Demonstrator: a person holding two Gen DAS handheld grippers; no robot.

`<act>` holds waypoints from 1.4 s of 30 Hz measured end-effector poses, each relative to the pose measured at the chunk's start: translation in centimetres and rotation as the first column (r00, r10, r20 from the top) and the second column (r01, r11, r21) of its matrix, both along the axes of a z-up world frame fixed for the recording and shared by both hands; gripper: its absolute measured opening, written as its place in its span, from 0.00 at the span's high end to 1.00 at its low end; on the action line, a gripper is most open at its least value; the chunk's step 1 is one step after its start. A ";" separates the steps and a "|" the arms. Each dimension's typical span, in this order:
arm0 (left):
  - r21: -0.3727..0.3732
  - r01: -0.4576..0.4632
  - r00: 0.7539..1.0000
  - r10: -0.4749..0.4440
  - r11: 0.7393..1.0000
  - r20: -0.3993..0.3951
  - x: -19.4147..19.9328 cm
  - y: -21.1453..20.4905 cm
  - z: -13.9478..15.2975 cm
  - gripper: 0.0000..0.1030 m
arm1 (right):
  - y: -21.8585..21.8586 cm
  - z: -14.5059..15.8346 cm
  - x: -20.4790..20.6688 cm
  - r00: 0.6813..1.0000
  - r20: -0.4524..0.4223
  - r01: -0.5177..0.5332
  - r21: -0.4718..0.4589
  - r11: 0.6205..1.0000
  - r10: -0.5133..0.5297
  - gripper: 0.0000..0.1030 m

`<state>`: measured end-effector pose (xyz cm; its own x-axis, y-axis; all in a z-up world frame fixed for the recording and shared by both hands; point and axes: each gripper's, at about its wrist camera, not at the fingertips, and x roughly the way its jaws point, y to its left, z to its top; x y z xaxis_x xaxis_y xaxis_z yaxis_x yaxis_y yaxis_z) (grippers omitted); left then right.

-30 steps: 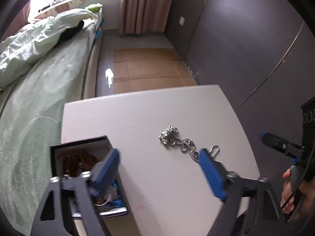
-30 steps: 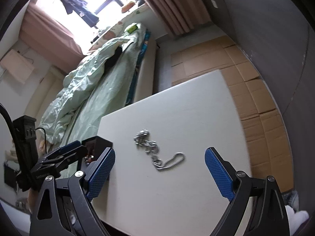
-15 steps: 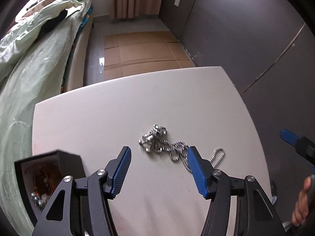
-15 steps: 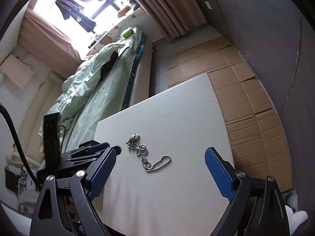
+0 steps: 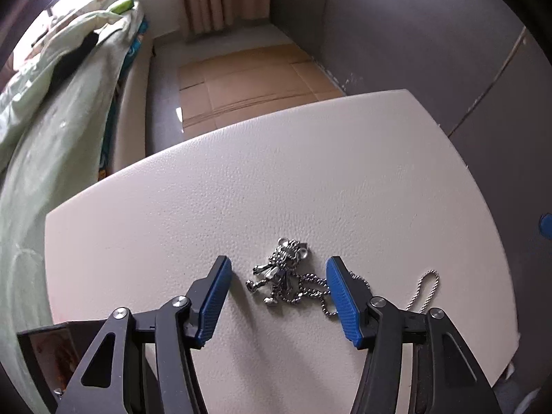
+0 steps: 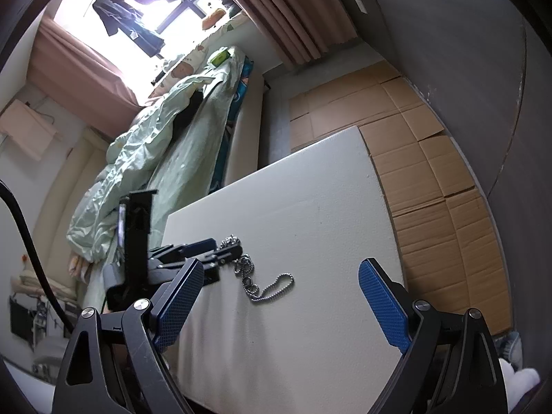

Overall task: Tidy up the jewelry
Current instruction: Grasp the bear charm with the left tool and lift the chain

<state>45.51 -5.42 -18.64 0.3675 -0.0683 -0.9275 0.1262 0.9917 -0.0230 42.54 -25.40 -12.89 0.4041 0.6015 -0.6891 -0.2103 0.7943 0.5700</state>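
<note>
Silver necklace (image 5: pixel 288 281) at table (image 5: pixel 276 179) centre, bear pendant toward twelve o'clock | my left gripper (image 5: pixel 276 296) straddles it, jaws just closing, pads not yet touching | lower, pinch pendant | right gripper (image 6: pixel 276 302) wide, empty.

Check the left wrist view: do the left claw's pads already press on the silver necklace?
No. The left claw straddles the necklace on the white table, its blue pads clear of the pendant.

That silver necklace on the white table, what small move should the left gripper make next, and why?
Probably close a little more. The left gripper has been closing its jaws, and the necklace pendant lies between them, untouched, on the table.
</note>
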 end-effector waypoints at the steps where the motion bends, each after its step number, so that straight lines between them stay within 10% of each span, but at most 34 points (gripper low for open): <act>1: 0.002 -0.006 1.000 0.006 1.000 0.001 0.0 0.2 0.0 0.53 | 0.1 0.0 0.0 1.000 0.000 -0.001 -0.001 1.000 0.001 0.10; 5: 0.030 -0.012 1.000 0.013 0.999 -0.023 0.2 0.7 0.1 0.85 | 0.6 0.0 0.0 1.000 -0.002 -0.015 -0.001 1.000 0.015 0.10; 27: -0.027 0.032 0.975 -0.025 0.999 0.222 -5.3 0.8 14.6 0.86 | 5.3 -1.9 -0.2 0.986 -0.033 -0.168 -0.079 0.983 0.166 0.22; 42: 0.001 0.031 0.901 -0.028 1.000 0.433 -9.7 1.6 27.0 0.86 | 8.4 -3.8 0.8 0.970 -0.072 -0.241 -0.123 0.963 0.233 0.61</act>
<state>35.79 -3.85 8.36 0.7308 -0.0903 -0.6766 0.1544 0.9874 0.0350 43.30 -16.97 -16.69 0.2189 0.5795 -0.7851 -0.3720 0.7934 0.4819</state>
